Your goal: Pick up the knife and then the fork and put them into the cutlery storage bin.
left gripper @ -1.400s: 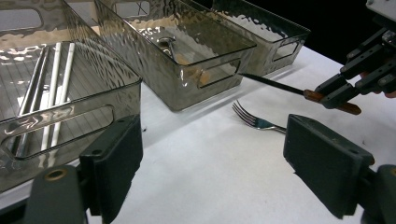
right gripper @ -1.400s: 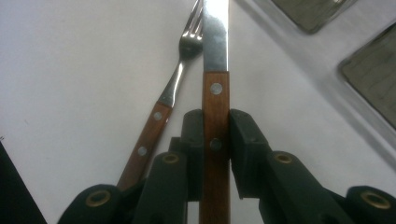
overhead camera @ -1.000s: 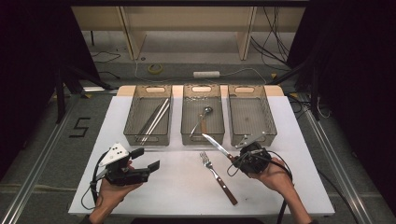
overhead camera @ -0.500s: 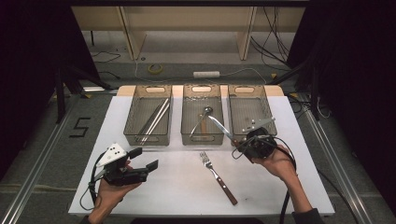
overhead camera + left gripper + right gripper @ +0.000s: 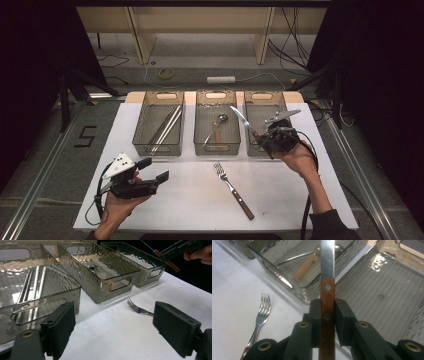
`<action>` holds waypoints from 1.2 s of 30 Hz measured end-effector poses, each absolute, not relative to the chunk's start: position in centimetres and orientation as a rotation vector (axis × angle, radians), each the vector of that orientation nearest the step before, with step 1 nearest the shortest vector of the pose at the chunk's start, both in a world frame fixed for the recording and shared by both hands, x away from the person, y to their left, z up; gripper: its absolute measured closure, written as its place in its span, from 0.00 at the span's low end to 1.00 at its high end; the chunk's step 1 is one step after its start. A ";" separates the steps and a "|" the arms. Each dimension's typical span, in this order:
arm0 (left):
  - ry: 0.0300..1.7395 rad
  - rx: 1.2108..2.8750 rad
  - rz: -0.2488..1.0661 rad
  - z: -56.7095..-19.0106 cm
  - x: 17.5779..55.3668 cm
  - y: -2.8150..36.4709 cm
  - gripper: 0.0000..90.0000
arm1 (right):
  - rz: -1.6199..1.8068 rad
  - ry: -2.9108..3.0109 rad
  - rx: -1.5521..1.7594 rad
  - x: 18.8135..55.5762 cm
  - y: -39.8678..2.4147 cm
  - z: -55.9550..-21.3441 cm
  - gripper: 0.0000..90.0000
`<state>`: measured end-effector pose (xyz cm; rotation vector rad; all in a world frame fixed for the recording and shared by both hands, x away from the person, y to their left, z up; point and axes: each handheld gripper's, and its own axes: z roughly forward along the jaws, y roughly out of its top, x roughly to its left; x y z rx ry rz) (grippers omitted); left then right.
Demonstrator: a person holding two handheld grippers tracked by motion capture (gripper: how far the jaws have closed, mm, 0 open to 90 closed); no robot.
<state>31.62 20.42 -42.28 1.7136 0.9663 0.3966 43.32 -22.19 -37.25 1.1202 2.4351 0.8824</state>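
Knife held over the right-hand bin

The right hand-held gripper (image 5: 274,136) clamps the wooden-handled steel table knife (image 5: 243,122) by its handle above the right smoked-plastic bin (image 5: 260,96), blade angled up toward the middle bin; the left hand-held gripper (image 5: 152,171) gapes wide, empty.

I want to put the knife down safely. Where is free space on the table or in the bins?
The right bin is bare inside. Free white table lies between the fork and the left hand-held gripper, and right of the fork. The left bin and the middle bin already hold utensils.
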 end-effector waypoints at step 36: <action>0.973 1.707 0.400 -42.3 31.6 20.5 0.20 | 0.809 2.277 1.391 50.4 -23.4 -37.8 0.86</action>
